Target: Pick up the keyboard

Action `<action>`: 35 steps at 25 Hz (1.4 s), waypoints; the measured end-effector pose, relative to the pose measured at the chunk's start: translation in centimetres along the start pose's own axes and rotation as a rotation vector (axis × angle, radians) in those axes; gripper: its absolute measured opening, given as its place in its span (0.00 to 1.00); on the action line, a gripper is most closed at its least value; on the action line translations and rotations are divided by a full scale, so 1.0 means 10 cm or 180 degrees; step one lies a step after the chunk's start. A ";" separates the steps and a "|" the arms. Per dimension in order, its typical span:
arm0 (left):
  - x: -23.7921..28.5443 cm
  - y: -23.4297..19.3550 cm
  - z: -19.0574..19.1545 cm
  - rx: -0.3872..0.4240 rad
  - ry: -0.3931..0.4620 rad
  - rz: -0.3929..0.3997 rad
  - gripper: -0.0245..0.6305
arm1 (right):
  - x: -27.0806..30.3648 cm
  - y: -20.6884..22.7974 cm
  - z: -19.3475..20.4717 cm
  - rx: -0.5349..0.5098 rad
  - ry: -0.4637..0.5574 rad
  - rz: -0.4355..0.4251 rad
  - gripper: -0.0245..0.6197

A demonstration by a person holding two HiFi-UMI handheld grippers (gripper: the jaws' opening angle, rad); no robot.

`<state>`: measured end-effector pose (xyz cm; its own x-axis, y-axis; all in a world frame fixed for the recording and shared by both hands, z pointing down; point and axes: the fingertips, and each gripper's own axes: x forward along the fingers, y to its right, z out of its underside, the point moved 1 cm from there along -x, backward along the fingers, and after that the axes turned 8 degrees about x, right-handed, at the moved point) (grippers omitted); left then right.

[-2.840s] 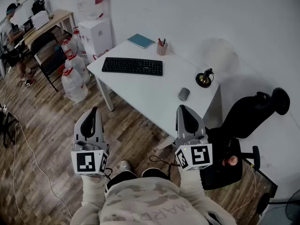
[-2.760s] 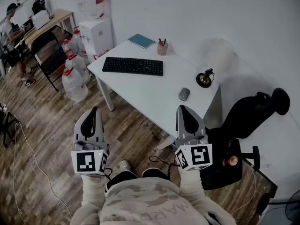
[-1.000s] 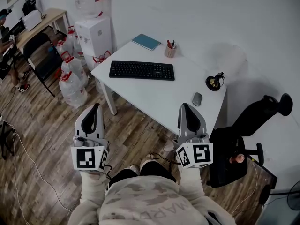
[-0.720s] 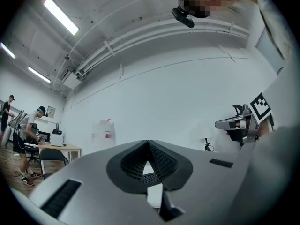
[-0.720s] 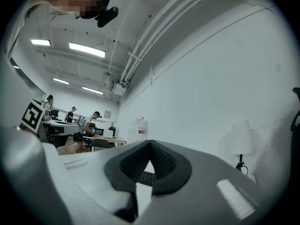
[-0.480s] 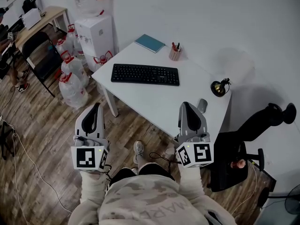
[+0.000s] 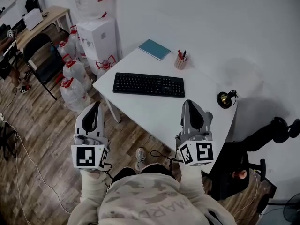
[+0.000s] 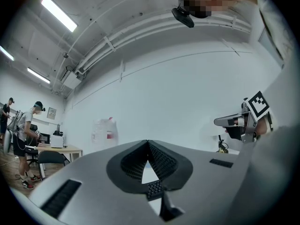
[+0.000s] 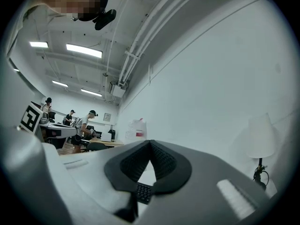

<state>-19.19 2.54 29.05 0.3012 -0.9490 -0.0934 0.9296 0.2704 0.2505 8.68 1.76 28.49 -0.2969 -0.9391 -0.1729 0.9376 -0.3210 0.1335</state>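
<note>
The right tongs [image 7: 193, 108] cover part of the counter [image 7: 154, 110]. Past their jaws, only a sliver of the keyboard [image 9: 143, 192] shows.

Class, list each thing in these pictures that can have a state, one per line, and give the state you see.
keyboard: flat on the white table, not gripped
left hand-held gripper: jaws shut, empty
right hand-held gripper: jaws shut, empty
notebook: closed, lying flat
pen cup: upright, pens inside
water jugs: upright on the floor, capped
</note>
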 end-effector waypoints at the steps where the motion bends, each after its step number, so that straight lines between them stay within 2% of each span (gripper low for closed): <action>1: 0.07 -0.01 0.01 0.0003 -0.0004 0.0001 0.05 | 0.06 0.03 0.00 0.0004 0.0000 0.0001 0.05; 8: 0.56 -0.05 0.06 -0.0127 0.0006 0.0039 0.05 | 0.48 0.28 0.04 0.0039 -0.0012 0.0015 0.05; 22: 1.37 -0.02 0.14 -0.0048 -0.0007 0.0074 0.05 | 1.11 0.77 0.17 0.0051 -0.0121 -0.0014 0.05; 35: 1.79 -0.06 0.49 -0.0135 -0.0244 0.0128 0.05 | 1.54 0.98 0.59 0.0114 -0.0545 -0.0026 0.05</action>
<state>-15.40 -15.35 31.93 0.3229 -0.9464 -0.0095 0.9257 0.3137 0.2114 12.24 -16.58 32.89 -0.3338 -0.9426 -0.0058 0.9289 -0.3299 0.1682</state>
